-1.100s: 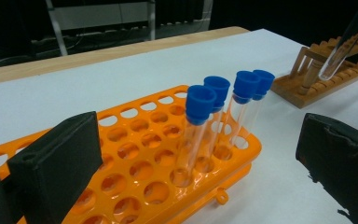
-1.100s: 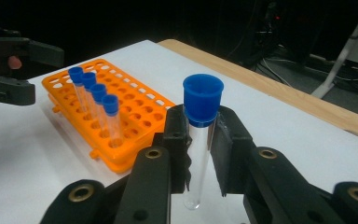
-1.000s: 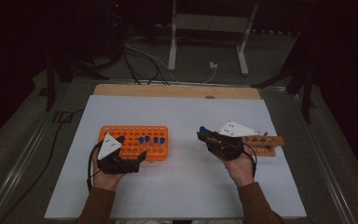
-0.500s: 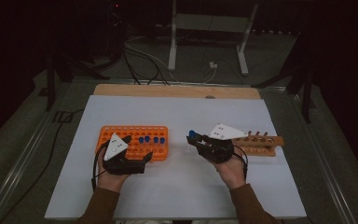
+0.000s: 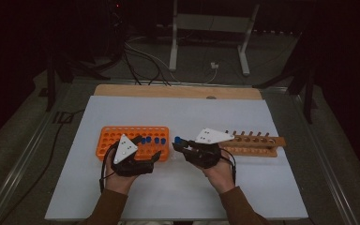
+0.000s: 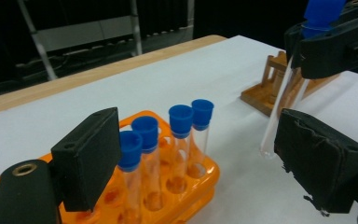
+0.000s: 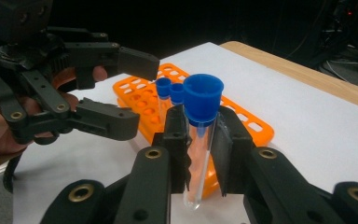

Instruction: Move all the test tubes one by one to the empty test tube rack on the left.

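The right gripper (image 7: 200, 154) is pinching a blue-capped test tube (image 7: 200, 140) upright, just beside the orange rack (image 5: 133, 133); the left gripper (image 6: 205, 158), jaws spread and closing with nothing between them, is probably steadying. Keeping the tube vertical over an empty hole is advisable.

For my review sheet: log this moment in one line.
right gripper: shut on capped tube | left gripper: open, closing, nothing between | orange rack: four tubes

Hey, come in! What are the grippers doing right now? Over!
Right gripper shut on blue-capped tube. Left gripper open, jaws just closing, nothing between. Orange rack close by. Path clear.
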A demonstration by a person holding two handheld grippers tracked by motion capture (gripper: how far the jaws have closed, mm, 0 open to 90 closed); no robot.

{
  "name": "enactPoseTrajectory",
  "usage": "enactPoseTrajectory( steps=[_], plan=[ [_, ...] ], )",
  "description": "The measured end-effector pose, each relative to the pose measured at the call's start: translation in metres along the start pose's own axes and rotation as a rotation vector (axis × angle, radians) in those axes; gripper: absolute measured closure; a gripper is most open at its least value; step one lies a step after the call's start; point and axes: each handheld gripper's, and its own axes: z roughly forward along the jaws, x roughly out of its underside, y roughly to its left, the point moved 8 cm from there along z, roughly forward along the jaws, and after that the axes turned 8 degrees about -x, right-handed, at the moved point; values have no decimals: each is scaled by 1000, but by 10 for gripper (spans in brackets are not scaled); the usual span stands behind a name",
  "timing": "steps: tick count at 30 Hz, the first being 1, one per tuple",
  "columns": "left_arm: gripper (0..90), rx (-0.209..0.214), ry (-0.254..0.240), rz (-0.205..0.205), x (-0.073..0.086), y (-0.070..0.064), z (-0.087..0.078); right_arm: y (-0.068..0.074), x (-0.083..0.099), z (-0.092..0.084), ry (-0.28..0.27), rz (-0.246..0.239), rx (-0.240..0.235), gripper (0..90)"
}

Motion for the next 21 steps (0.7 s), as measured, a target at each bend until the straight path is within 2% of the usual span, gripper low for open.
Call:
enactPoseTrajectory(
  steps=[3,10,13,21],
  plan=[
    [157,0,-12,9,-3,-3,-1,2,-2,1,-3,-1,-5,772],
    [180,51,-4,29,-4,-18,2,9,-6,7,-1,-16,-26,772],
    [251,68,0,34,-3,-22,4,14,-7,12,6,-22,-38,772],
    [509,135,0,59,-1,-30,3,26,-9,24,15,-29,-81,772]
  ],
)
